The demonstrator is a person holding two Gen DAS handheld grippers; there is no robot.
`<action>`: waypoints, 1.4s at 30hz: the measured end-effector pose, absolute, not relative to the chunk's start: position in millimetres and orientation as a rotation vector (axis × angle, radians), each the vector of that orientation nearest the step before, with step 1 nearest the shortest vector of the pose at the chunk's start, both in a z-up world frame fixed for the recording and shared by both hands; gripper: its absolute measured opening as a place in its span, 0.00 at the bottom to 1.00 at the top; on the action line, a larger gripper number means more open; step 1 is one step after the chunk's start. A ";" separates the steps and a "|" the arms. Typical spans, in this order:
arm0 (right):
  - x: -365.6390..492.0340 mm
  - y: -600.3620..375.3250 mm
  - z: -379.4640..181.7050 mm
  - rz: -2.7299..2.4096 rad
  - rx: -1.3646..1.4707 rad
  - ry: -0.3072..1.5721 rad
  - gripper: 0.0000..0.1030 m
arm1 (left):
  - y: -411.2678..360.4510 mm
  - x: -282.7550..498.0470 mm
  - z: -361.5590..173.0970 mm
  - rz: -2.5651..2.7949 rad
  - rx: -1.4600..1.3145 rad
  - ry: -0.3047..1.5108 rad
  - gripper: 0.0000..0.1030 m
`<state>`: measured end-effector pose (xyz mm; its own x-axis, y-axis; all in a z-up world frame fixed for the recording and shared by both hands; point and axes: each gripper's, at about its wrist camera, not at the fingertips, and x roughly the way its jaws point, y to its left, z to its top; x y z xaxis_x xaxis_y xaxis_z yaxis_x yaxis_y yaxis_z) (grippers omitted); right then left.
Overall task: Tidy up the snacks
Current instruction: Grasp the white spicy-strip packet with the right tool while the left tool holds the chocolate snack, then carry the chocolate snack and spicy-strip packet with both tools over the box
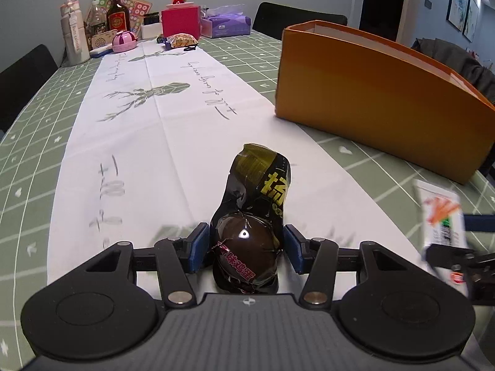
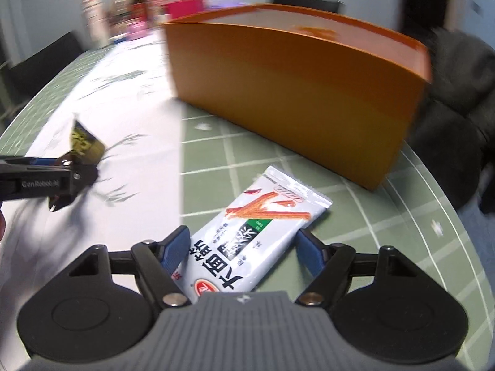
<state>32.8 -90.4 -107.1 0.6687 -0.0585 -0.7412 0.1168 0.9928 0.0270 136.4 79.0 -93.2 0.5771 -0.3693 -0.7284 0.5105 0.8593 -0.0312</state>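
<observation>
Orange box [image 1: 371, 99] beside green tablecloth edge [image 1: 24, 142]

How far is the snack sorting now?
Nothing visibly done: the orange box shows no snacks from here. In hand: left gripper holds the black egg packet; right gripper holds the white stick-snack packet. Left: both still need placing.
</observation>
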 end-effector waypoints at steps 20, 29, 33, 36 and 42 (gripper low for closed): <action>36.8 -78.0 -112.9 -0.192 0.136 0.822 0.70 | 92.9 83.3 -95.2 -0.473 0.084 0.734 0.79; 35.1 -77.4 -112.0 -0.147 0.074 0.823 0.55 | 89.5 74.0 -95.1 -0.488 0.134 0.730 0.64; 36.6 -76.1 -109.3 -0.110 0.050 0.832 0.51 | 90.0 71.6 -93.9 -0.498 0.134 0.738 0.60; 36.8 -73.6 -108.0 -0.076 0.044 0.838 0.49 | 93.8 71.7 -92.4 -0.505 0.113 0.746 0.58; 33.8 -71.6 -103.2 -0.044 0.056 0.840 0.48 | 98.6 69.4 -89.2 -0.531 0.094 0.749 0.51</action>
